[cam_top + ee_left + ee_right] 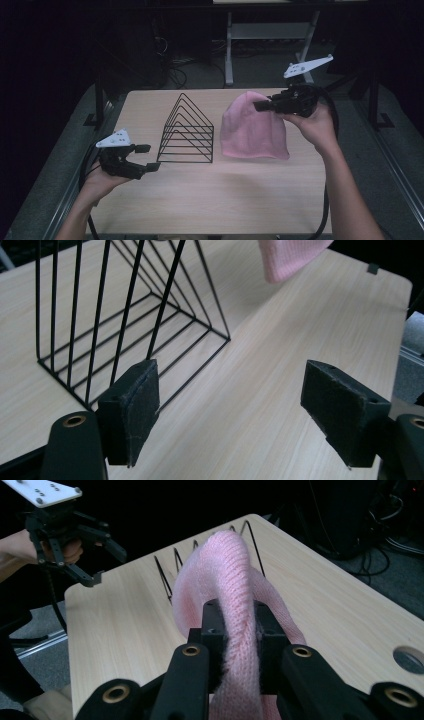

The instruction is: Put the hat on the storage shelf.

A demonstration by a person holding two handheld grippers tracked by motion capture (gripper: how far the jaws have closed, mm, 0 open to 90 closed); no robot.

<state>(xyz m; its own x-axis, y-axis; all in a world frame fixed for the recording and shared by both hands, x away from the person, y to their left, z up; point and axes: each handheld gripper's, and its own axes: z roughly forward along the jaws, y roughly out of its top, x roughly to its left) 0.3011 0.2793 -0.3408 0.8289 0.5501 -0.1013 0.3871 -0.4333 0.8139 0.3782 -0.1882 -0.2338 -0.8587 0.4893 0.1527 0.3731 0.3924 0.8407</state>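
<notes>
A pink knitted hat (pixel 252 129) hangs partly raised over the right half of the wooden table (pixel 210 195), its brim edge resting on the surface. My right gripper (pixel 259 106) is shut on the hat's upper fabric; in the right gripper view a fold of the knit (pixel 234 605) is pinched between the two jaws. A black wire rack (pixel 186 131) with triangular dividers stands left of the hat. My left gripper (pixel 145 157) hovers open near the rack's front left corner, nothing between its pads (pixel 131 412). The rack's wires (pixel 125 325) rise just beyond the left pad.
A metal table leg frame (pixel 229 45) and cables stand on the dark floor behind the table. A round hole (pixel 409 659) sits in the tabletop near the right gripper. Bare wood lies in front of the rack and hat.
</notes>
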